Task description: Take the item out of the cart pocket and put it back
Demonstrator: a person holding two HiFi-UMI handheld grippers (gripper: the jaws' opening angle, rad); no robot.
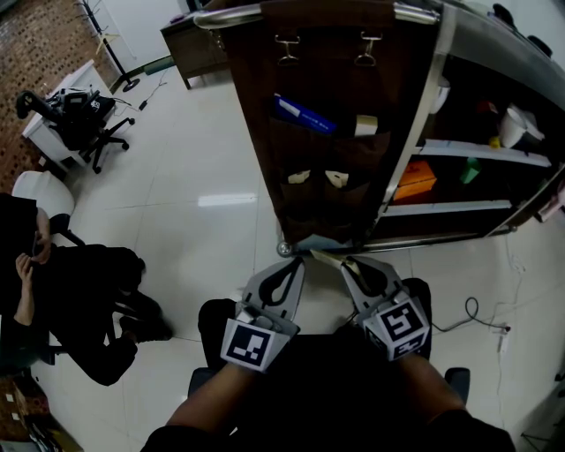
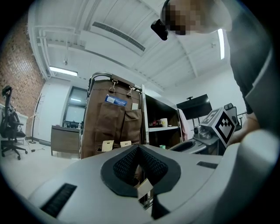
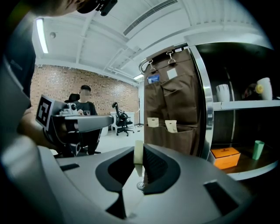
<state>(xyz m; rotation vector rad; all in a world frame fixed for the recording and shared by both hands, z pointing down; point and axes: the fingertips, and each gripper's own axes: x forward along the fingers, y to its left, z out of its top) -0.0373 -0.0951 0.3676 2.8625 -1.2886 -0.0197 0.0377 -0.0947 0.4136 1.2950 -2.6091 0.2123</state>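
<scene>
A brown fabric pocket organizer [image 1: 327, 132] hangs by two clips on the side of the cart [image 1: 415, 22]. Its upper pockets hold a blue packet [image 1: 303, 115] and a beige piece [image 1: 365, 125]; two beige cards [image 1: 299, 177] stick out of the lower pockets. Below the organizer, my right gripper [image 1: 331, 260] is shut on a thin pale flat item [image 3: 138, 153], which stands edge-on between the pads. My left gripper [image 1: 296, 263] is beside it with its jaws together and nothing visible at the tips. Both grippers are short of the pockets, apart from the fabric [image 3: 175, 109].
The cart's open shelves at the right carry an orange box [image 1: 415, 181], a green cup [image 1: 470, 169] and a white cup [image 1: 514, 128]. A person in black sits at the left [image 1: 79, 291]. An office chair [image 1: 88, 124] and a desk [image 1: 190, 44] stand farther back. A cable [image 1: 477, 318] lies on the floor.
</scene>
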